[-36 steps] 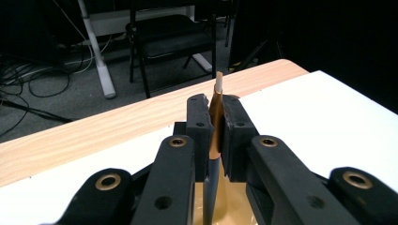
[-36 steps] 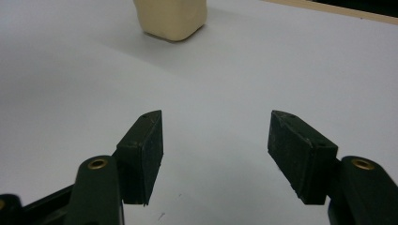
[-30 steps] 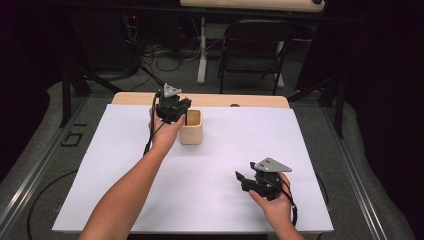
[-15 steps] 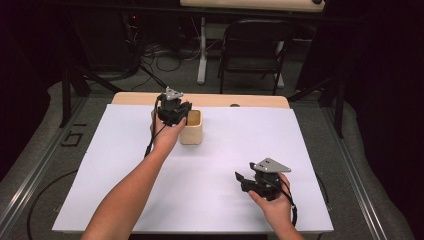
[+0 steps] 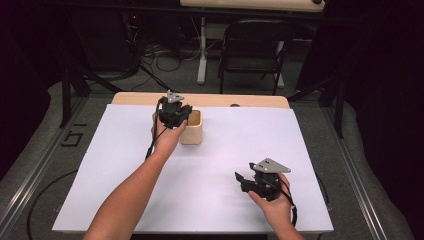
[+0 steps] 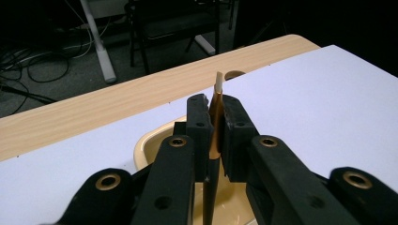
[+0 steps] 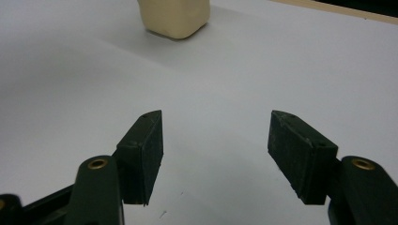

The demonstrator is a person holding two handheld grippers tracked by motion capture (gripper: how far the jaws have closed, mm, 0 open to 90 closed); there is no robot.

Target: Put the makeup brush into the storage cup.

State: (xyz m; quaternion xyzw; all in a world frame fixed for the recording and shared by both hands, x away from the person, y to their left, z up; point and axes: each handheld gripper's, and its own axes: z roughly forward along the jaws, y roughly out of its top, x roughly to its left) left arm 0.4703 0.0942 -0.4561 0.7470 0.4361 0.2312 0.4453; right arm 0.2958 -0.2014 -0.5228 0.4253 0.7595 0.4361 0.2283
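Note:
A beige square cup (image 5: 192, 131) stands on the white sheet at the back middle. My left gripper (image 5: 176, 116) hovers over the cup's left rim, shut on a thin brush-like stick (image 6: 218, 86) with a pale tip, a gold middle and a dark lower part. In the left gripper view the stick runs down between the gripper (image 6: 216, 126) and into the cup (image 6: 146, 144). My right gripper (image 5: 244, 181) rests low at the front right, open with nothing between its fingers. Seen from the right gripper (image 7: 216, 150), the cup (image 7: 174, 16) stands far ahead.
A white sheet (image 5: 125, 190) covers most of the wooden table (image 5: 135, 98), whose bare strip shows at the far edge with a round hole (image 5: 234, 105). A black chair (image 5: 252, 45) and cables stand beyond the table.
My left gripper has sunk a little toward the cup with the stick in it. The right gripper has stayed put.

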